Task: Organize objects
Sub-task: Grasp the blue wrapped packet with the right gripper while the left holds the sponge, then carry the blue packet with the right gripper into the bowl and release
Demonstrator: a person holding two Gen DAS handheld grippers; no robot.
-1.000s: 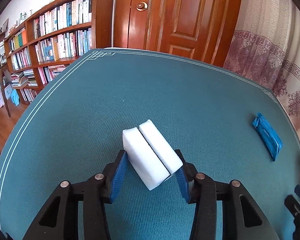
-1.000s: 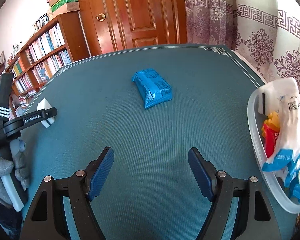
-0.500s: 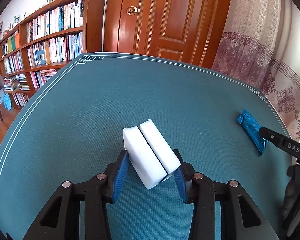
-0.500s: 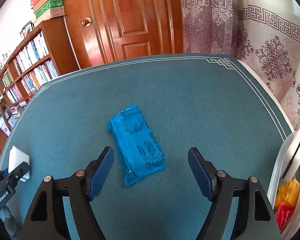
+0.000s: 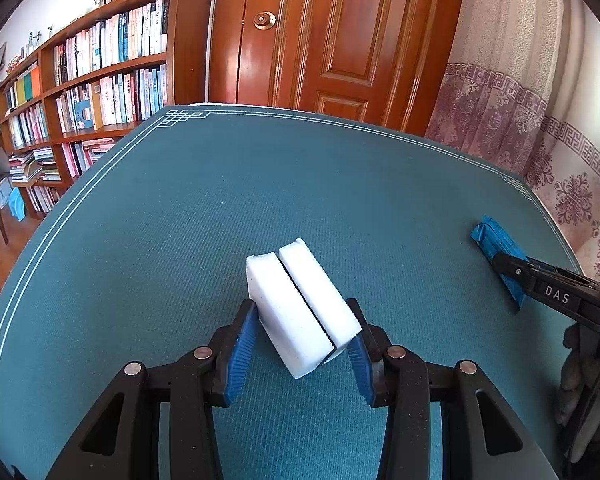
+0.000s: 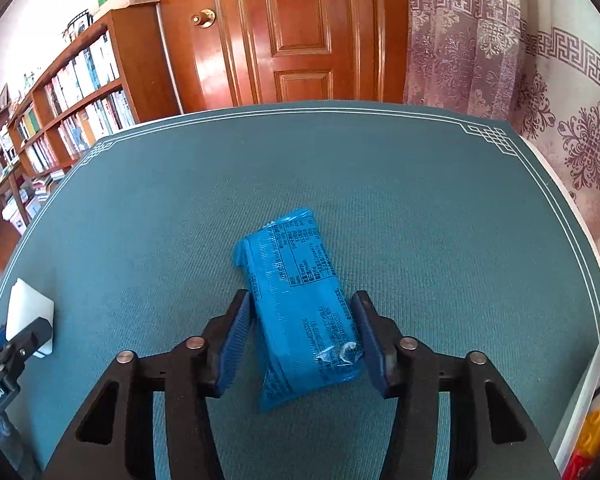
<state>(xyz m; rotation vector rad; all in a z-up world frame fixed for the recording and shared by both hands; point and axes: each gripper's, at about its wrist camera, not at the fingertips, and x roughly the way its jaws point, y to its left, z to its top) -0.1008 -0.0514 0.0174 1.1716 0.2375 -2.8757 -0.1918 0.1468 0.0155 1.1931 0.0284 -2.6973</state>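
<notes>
Two white foam blocks (image 5: 300, 306) lie side by side on the teal tablecloth (image 5: 260, 200). My left gripper (image 5: 302, 352) is shut on them, both blue pads touching their sides. A blue snack packet (image 6: 304, 308) lies on the cloth between the fingers of my right gripper (image 6: 306, 344), whose pads stand close against its two sides. The packet (image 5: 496, 254) and the right gripper also show at the right of the left wrist view. The white blocks (image 6: 28, 312) show at the far left of the right wrist view.
A clear plastic bin (image 6: 580, 408) with colourful items stands at the right edge of the table. A bookshelf (image 5: 80, 92), a wooden door (image 5: 340, 40) and a curtain (image 6: 500, 48) lie beyond the table's far edge.
My right gripper has moved forward over the blue packet and narrowed around it. My left gripper has closed onto the white blocks and stayed in place.
</notes>
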